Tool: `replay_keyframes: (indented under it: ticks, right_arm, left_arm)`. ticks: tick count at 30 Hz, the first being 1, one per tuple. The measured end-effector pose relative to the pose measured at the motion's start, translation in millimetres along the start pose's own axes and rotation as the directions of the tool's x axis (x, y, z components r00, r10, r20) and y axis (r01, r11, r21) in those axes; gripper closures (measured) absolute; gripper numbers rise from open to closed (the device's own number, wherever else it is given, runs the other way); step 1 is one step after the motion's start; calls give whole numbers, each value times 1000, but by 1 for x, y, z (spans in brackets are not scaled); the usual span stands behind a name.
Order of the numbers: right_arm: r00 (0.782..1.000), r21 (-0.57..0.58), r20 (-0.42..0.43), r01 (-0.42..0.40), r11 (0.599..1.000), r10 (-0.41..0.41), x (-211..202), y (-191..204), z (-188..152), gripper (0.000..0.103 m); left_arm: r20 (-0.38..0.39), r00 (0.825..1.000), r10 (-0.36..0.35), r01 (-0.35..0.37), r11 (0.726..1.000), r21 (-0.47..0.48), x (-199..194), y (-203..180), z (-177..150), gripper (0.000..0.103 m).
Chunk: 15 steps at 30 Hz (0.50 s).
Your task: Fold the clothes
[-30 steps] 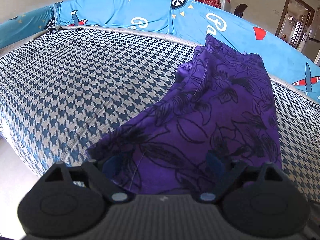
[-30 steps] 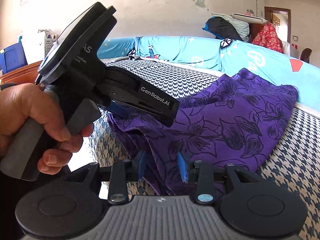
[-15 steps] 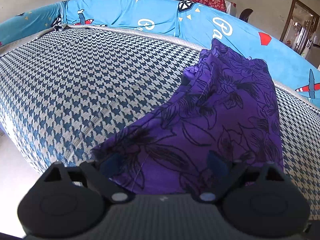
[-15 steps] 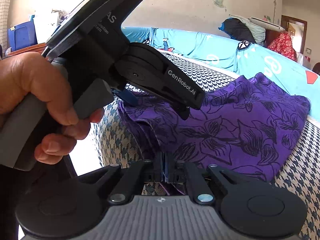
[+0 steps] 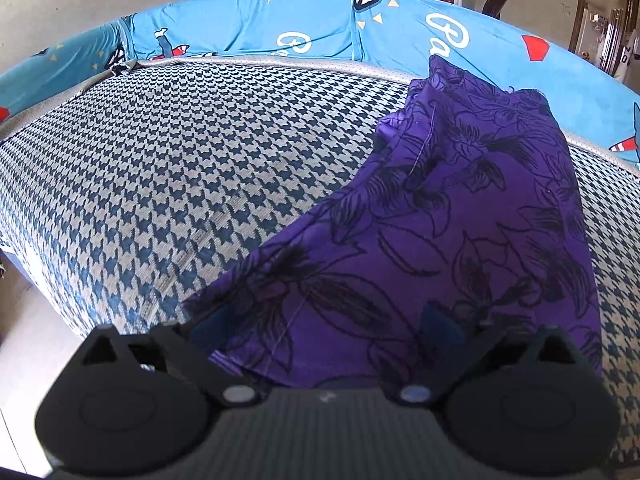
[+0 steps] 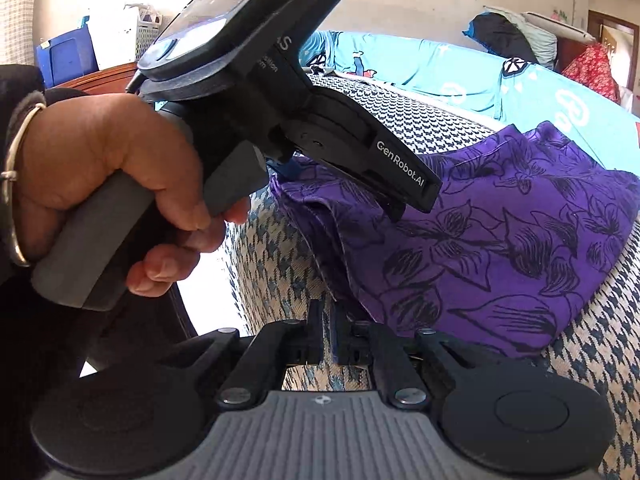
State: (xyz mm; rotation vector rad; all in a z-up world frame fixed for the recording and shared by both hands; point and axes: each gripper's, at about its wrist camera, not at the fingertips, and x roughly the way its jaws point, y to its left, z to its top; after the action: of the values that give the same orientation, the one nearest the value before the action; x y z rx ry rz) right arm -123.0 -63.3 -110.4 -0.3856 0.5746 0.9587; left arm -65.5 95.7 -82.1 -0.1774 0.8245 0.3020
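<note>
Cloth: your purple flowered cloth (image 5: 460,240) lies on the checked bed (image 5: 180,180), by the near edge.
Long way: it runs from you up and right toward the blue sheet (image 5: 320,24).
Left gripper (image 5: 320,332): its jaws are opening wide, with the near end of the cloth between them, not squeezed.
Right gripper (image 6: 326,336): clenched tight on the cloth's near corner, I think.
Nearer hand: both are at the near end; your left hand (image 6: 112,176) is up higher.
</note>
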Motion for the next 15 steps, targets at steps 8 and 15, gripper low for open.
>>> replay_keyframes:
  ticks: [8,15]
  right_arm:
    - [999,109,33,34,993,-38,-26,-33,15,93]
    - [999,119,-20,32,992,-30,-27,-70,34,77]
  left_arm:
    - [-12,998,58,-59,994,-93,-2,12,3,0]
    - [29,1000,-10,16,971,-237,-11,30,17,0]
